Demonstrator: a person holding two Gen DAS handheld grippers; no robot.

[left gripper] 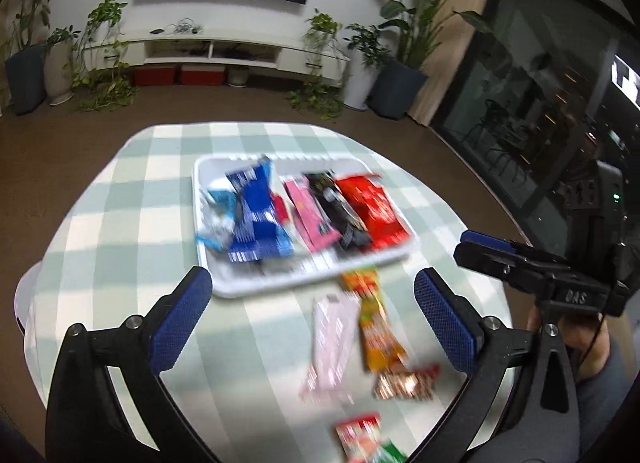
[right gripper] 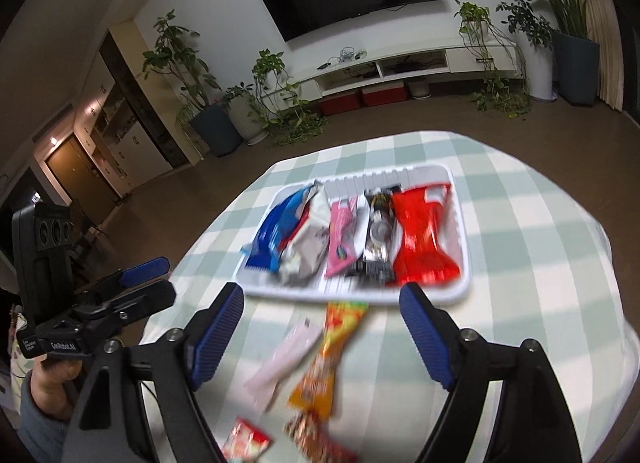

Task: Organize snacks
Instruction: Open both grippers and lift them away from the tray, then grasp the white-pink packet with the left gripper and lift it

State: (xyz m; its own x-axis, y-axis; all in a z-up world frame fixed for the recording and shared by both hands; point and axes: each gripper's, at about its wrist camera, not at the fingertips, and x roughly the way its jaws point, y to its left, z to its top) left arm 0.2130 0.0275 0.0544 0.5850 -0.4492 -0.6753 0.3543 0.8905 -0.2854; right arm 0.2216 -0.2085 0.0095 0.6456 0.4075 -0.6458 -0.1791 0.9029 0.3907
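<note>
Both claws, left (left gripper: pixel 314 311) and right (right gripper: pixel 322 327), spread apart, empty, above loose snacks (right gripper: pixel 316 367) near tray edge (right gripper: pixel 352 295).

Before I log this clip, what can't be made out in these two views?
- Snack brands: motion blur smears the print on every packet in the white tray in both views.
- Red-green packet: cut off by the left wrist view's bottom edge.
- Pale pink packet: label blurred.
- Table near side: hidden behind both grippers' frames.
</note>
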